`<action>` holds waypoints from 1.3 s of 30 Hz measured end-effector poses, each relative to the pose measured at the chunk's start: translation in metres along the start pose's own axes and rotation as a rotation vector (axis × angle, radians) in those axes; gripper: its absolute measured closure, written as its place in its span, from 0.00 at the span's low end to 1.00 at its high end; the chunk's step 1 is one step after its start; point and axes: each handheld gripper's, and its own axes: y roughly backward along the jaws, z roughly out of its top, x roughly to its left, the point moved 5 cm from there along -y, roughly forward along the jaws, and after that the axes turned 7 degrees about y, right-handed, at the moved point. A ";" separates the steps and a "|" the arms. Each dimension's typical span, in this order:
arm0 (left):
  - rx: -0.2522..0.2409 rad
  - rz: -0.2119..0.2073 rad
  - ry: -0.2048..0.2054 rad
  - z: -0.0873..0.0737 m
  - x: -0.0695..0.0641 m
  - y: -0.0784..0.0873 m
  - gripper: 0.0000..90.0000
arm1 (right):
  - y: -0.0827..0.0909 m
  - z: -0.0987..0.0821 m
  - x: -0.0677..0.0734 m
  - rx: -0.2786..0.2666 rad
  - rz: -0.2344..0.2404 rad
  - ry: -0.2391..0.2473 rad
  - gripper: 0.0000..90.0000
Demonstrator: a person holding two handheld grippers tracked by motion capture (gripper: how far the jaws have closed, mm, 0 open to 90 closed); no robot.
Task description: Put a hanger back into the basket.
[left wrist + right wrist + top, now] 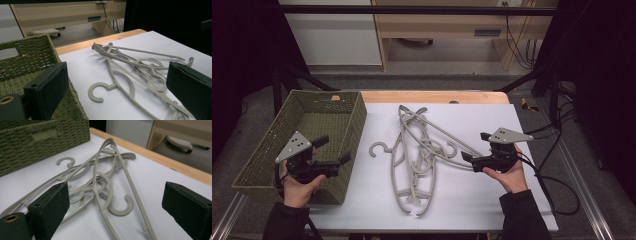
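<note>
A tangled pile of several grey plastic hangers (417, 155) lies in the middle of the white table top (492, 200). To its left stands a green woven basket (357, 125) with nothing inside. A hand holds my left gripper (334, 148) over the basket's near right corner, jaws open and bare, pointing toward the hangers. At the pile's right side my right gripper (474, 146) is open too, nothing between its jaws, aimed left at the hangers. In the left gripper view the hangers (135, 65) lie ahead beside the basket (30, 55). The right gripper view has the hangers (105, 182) just beyond the jaws.
A wooden strip (432, 96) edges the table's far side. Behind it stand a light wooden desk (447, 25) and a white panel (332, 35). Black cables (557, 185) trail off the right gripper, and black frame bars (412, 10) cross above.
</note>
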 end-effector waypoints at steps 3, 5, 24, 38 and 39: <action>0.001 0.001 -0.001 0.000 0.000 0.000 0.04 | -0.012 -0.002 0.000 0.037 0.023 0.019 0.11; -0.003 0.002 0.006 0.000 0.001 0.000 0.04 | -0.028 -0.005 0.000 0.082 0.050 0.028 0.14; 0.005 -0.009 -0.012 0.001 -0.003 -0.001 0.04 | -0.092 -0.050 0.009 0.397 0.157 0.036 0.44; 0.019 -0.010 -0.026 -0.001 -0.005 -0.004 0.05 | -0.105 -0.073 0.005 0.501 0.203 0.060 0.80; 0.020 -0.010 -0.026 -0.001 -0.005 -0.004 0.05 | -0.106 -0.073 0.004 0.497 0.199 0.071 0.81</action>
